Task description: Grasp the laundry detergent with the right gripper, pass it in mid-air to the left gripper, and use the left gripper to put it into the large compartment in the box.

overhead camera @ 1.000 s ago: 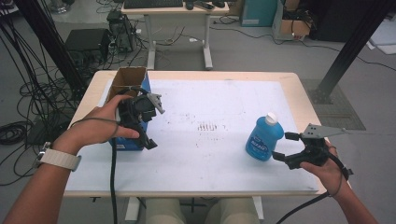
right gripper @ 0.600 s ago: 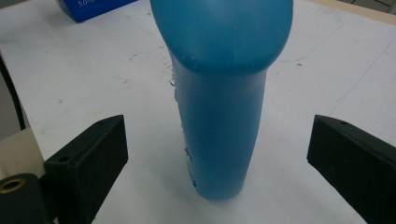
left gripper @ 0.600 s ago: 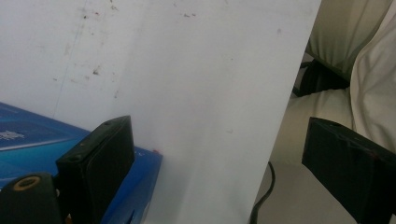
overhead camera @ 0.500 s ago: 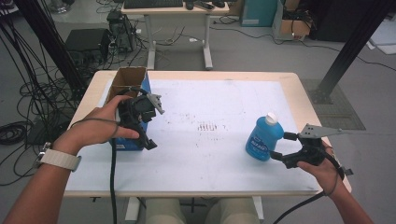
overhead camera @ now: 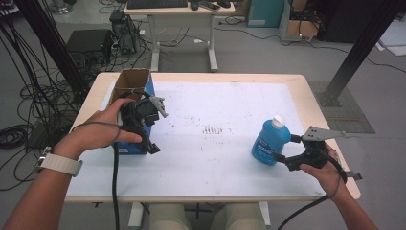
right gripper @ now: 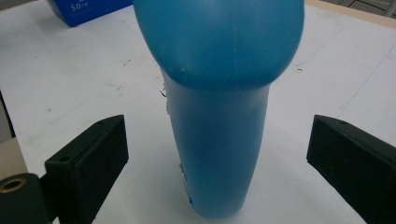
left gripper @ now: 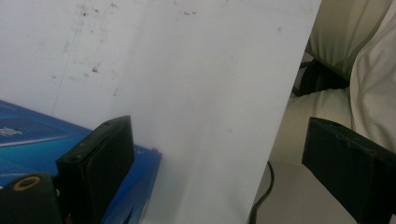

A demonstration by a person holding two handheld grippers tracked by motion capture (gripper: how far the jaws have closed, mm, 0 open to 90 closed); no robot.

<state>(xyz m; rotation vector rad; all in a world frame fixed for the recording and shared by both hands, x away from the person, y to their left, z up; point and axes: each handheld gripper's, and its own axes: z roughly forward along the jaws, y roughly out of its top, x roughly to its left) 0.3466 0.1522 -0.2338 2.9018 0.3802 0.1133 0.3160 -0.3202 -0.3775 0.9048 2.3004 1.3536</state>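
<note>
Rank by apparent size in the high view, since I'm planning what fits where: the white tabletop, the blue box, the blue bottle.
1. white tabletop, by far largest.
2. blue box, partly hidden by the left hand-held gripper.
3. blue bottle, somewhat smaller than the box.

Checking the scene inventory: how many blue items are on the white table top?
2. A blue plastic bottle with a white cap stands at the right, between the open right gripper's jaws. An open-topped blue cardboard box sits at the left edge, beside the left gripper.
</note>
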